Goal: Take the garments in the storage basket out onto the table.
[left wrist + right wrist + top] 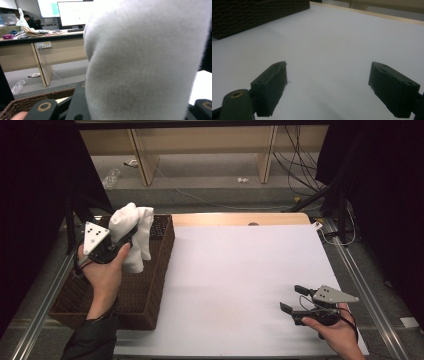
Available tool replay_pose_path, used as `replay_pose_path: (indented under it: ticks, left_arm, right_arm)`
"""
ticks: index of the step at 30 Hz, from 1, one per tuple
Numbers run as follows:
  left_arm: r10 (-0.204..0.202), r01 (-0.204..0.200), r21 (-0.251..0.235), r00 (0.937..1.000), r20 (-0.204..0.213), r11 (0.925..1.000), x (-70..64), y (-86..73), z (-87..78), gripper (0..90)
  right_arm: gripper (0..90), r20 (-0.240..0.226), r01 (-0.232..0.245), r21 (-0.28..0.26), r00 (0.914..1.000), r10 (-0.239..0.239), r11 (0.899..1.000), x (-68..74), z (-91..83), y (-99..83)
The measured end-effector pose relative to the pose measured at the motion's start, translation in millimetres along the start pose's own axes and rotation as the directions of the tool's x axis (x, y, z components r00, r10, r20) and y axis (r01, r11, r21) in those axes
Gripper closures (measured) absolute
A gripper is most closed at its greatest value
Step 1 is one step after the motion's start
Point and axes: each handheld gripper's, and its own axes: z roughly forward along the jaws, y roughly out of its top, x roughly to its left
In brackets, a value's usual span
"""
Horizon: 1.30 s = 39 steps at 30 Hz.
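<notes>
A white cloth [134, 233] hangs above the brown wicker basket [145, 290] at the table's left, bunched and drooping toward the basket's inner right wall. My left gripper [125, 238] is shut on the cloth, held up over the basket. In the left gripper view the white cloth [145, 65] fills the space between the jaws. My right gripper [294, 299] rests low over the white table sheet [235, 280] near the front right, jaws wide apart. In the right gripper view my right gripper [329, 87] has nothing between its fingers.
The wicker basket [249, 15] stands along the sheet's left edge. A wooden table strip [240, 219] runs behind the sheet. Metal rails flank the table, with cables and desk legs on the floor beyond.
</notes>
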Motion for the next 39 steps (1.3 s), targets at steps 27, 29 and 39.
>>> replay_pose_path:
  ticks: [27,29,39]
  left_arm:
    - [-0.009,0.009,-0.008,0.9998,0.017,0.9999,-4.5,1.3,-0.4,69.0]
    - [-0.01,0.01,-0.007,0.9998,0.018,0.9999,-4.7,0.8,-0.2,69.0]
    - [-0.013,0.013,-0.011,0.9995,0.029,0.9999,-7.3,1.9,0.0,69.0]
  right_arm:
    - [16.0,0.005,-0.005,0.003,1.0,0.005,1.0,-0.5,0.5,-0.7]
    - [16.0,0.007,-0.005,0.001,1.0,0.005,1.0,-0.6,0.4,-0.6]
    - [16.0,0.004,-0.009,-0.009,0.9999,0.009,1.0,-0.7,1.2,-1.0]
